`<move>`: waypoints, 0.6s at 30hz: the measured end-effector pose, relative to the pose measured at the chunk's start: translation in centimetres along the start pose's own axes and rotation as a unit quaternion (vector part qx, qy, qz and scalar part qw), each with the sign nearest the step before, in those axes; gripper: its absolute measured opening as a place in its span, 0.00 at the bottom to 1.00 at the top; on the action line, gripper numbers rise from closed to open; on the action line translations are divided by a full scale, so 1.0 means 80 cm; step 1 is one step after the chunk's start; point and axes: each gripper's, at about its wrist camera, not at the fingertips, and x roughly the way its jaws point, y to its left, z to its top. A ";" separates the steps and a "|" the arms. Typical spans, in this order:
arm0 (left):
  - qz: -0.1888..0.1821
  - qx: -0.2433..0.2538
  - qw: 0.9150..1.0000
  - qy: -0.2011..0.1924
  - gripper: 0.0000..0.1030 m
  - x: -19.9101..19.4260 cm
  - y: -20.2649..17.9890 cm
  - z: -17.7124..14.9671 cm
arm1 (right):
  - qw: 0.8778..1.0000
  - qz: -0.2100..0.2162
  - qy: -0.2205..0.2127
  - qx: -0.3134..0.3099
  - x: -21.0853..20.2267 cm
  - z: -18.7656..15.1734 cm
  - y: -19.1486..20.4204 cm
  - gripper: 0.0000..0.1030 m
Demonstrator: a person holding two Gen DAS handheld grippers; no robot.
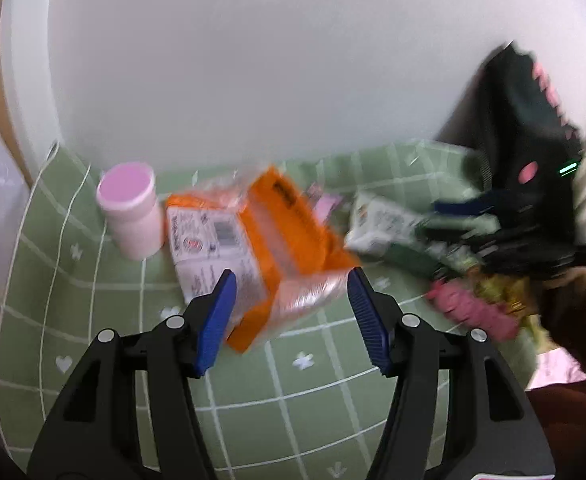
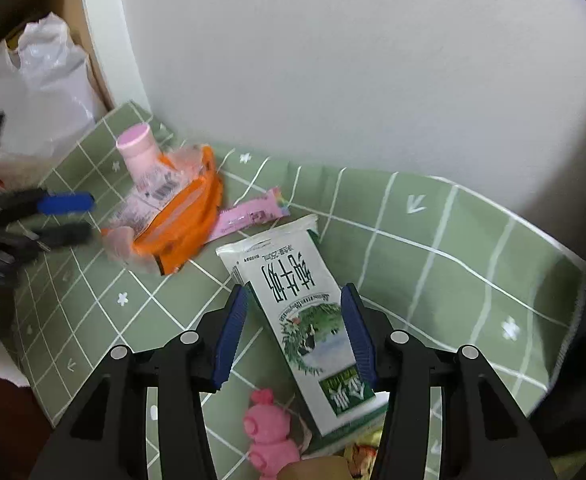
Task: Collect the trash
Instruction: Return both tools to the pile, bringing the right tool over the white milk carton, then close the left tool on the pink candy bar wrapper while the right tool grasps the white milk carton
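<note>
The white and green milk carton lies flat on the green checked cloth covering the bench, printed with large dark Chinese characters, a "250mL" line near its far end and a painted scene of green leaves and water lower down. It runs lengthwise between the two blue-padded fingers of the right tool — jaws apart, with a gap at the left pad; whether the right pad touches the carton I cannot tell.

The crumpled orange plastic snack wrapper has a white panel with small print and a barcode-like square, too blurred to read, and black lettering on its orange face, also unreadable. It lies just past the tips of the left tool, whose jaws stand open with its near clear end between the pads, not pressed by either.

A pale pink plastic bottle with a round pink lid stands upright just beside the wrapper's left edge. A flat pink sachet with a striped end lies between wrapper and carton; its writing is too small to make out. A pink pig-shaped toy sits near the carton's near end, beside some gold foil.

Left of the bench — a white plastic bag, its contents hidden.
</note>
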 end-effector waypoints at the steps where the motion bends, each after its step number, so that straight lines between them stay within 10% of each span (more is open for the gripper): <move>1: -0.014 0.004 1.000 -0.008 0.53 -0.004 -0.004 0.008 | 1.000 -0.004 0.007 -0.008 0.004 0.001 0.001 0.45; 8: -0.041 0.084 0.995 0.029 0.53 0.063 -0.043 0.078 | 0.999 -0.013 -0.022 0.027 -0.032 -0.012 -0.020 0.45; 18: 0.015 0.111 0.977 0.182 0.39 0.218 -0.054 0.107 | 0.988 -0.054 -0.079 0.120 -0.098 -0.054 -0.073 0.45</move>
